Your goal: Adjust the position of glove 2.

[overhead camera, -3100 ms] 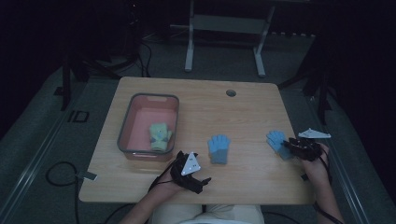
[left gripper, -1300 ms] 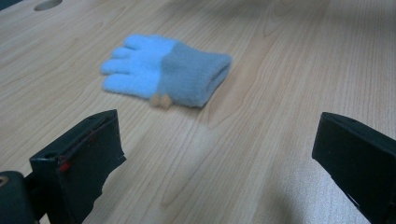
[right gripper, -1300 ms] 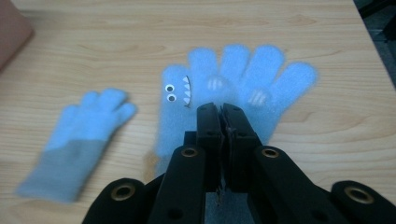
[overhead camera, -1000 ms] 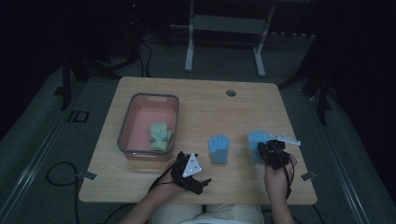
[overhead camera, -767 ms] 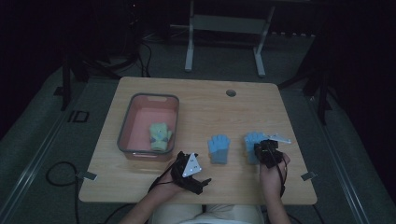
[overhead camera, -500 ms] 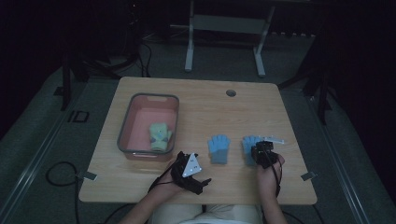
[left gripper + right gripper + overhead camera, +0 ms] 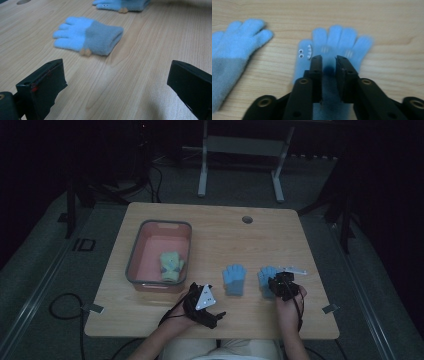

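Two blue gloves lie side by side on the wooden table [image 7: 215, 230]. The plain glove [image 7: 234, 279] [image 7: 90, 37] [image 7: 234, 47] is on the left. To its right lies flat the glove with a small face [image 7: 267, 276] [image 7: 337, 40] [image 7: 122, 4]. My right gripper [image 7: 281, 284] [image 7: 326, 60] stands over that glove's palm. Its jaws have just been opening and are a little apart, with the glove's cloth in the narrow gap between their tips. My left gripper [image 7: 216, 317] [image 7: 115, 82] rests near the table's front edge, wide open with nothing between its jaws, pointing at the plain glove.
A pink bin [image 7: 150, 227] stands on the left half of the table with a green glove [image 7: 171, 265] inside. A cable hole [image 7: 247, 219] sits at the table's far middle. A metal stand [image 7: 240, 150] is on the floor behind.
My right hand brought the face glove leftward from the table's right edge and lowered it beside the plain glove, and its jaws have come apart. The left gripper stayed still.
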{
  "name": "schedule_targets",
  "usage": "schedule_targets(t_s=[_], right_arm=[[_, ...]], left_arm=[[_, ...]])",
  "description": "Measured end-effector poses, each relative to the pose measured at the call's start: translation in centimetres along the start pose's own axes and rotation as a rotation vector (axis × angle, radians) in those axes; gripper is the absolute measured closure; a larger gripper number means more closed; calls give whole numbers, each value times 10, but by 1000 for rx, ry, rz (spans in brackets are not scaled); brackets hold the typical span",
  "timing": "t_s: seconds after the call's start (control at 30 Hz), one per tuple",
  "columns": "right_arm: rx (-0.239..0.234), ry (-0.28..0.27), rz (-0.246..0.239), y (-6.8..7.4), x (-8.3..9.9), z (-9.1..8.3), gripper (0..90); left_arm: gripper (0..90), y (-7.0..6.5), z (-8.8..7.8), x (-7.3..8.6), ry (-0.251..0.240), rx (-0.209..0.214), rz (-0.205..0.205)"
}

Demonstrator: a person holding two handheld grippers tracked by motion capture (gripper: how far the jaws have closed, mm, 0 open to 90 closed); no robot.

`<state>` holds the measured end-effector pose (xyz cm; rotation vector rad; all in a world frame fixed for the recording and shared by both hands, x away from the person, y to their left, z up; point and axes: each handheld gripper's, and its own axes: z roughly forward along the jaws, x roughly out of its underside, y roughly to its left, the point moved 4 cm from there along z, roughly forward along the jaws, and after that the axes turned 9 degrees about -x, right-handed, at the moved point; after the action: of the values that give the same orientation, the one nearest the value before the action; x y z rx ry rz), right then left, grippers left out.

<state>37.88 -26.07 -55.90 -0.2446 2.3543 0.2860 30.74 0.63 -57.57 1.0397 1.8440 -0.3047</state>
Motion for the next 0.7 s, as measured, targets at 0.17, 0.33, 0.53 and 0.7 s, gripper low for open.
schedule_targets(t_s=[0.17, 0.33, 0.53, 0.7], right_arm=[[-77, -12, -89, -10, -11, -14, 673], [-158, -24, -166, -27, -15, -23, 686], [-233, -34, -168, -45, -20, -32, 686], [-313, -33, -312, -40, -21, -34, 677]], left_arm=[[15, 1, 0, 0, -1, 2, -3], [15, 1, 0, 0, 2, -2, -6], [15, 1, 0, 0, 4, -2, -6], [15, 1, 0, 0, 4, -2, -10]])
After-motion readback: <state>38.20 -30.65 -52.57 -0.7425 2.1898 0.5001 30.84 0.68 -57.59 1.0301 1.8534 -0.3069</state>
